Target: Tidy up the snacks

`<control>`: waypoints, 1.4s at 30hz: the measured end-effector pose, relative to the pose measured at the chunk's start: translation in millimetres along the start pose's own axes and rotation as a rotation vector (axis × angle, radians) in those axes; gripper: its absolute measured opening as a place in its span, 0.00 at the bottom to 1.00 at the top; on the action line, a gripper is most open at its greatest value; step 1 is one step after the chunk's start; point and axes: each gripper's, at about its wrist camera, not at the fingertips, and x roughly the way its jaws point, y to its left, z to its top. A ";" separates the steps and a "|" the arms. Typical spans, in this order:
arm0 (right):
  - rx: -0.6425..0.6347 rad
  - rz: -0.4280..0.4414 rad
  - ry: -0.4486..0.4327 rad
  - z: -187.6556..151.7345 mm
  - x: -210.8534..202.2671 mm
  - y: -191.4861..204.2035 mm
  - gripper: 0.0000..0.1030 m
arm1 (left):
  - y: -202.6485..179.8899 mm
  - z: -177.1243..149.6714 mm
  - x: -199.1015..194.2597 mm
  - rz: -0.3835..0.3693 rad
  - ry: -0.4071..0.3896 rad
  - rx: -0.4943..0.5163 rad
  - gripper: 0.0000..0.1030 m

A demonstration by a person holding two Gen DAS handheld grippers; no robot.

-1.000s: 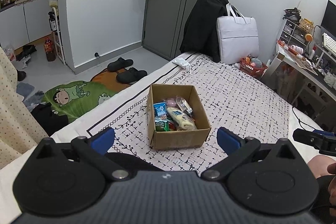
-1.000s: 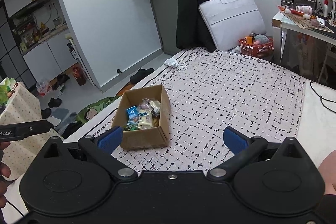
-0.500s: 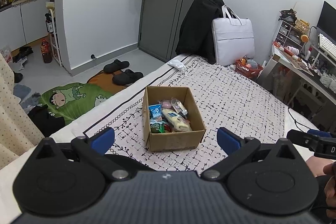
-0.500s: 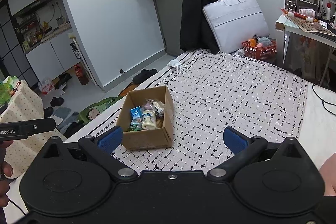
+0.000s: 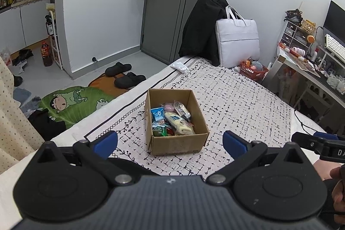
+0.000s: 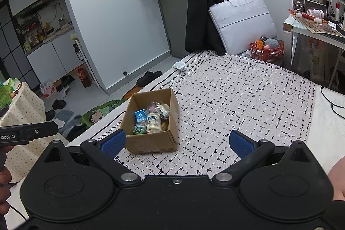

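Note:
An open cardboard box (image 5: 179, 142) stands on the patterned bedspread (image 5: 237, 105), holding several wrapped snacks (image 5: 172, 120): a blue packet, a cream packet, a pink one and green ones. My left gripper (image 5: 170, 141) is open and empty, held back from the box's near side. The box also shows in the right wrist view (image 6: 151, 143), with its snacks (image 6: 151, 118). My right gripper (image 6: 177, 142) is open and empty, near the box's right front corner and above the bedspread (image 6: 237, 100).
A white face mask (image 5: 180, 67) lies near the bed's far edge. A black coat and a white bag (image 5: 237, 42) lean at the far end. A red basket (image 5: 253, 68), a desk (image 5: 312, 72) at the right, slippers (image 5: 123, 75) on the floor.
Both grippers have drawn back and risen slightly, so the box appears a little farther and lower. Both stay open and empty.

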 end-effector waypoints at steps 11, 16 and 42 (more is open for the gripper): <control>-0.002 0.004 0.000 -1.1 -2.1 1.6 1.00 | -1.6 -2.5 -2.9 -0.003 -0.005 0.007 1.00; -0.006 0.005 -0.001 -2.7 -3.8 2.9 1.00 | -2.6 -2.8 -3.6 -0.006 -0.007 0.006 1.00; -0.026 0.012 0.012 -3.8 -0.5 9.7 1.00 | -3.3 -2.9 -2.1 -0.015 0.001 -0.001 1.00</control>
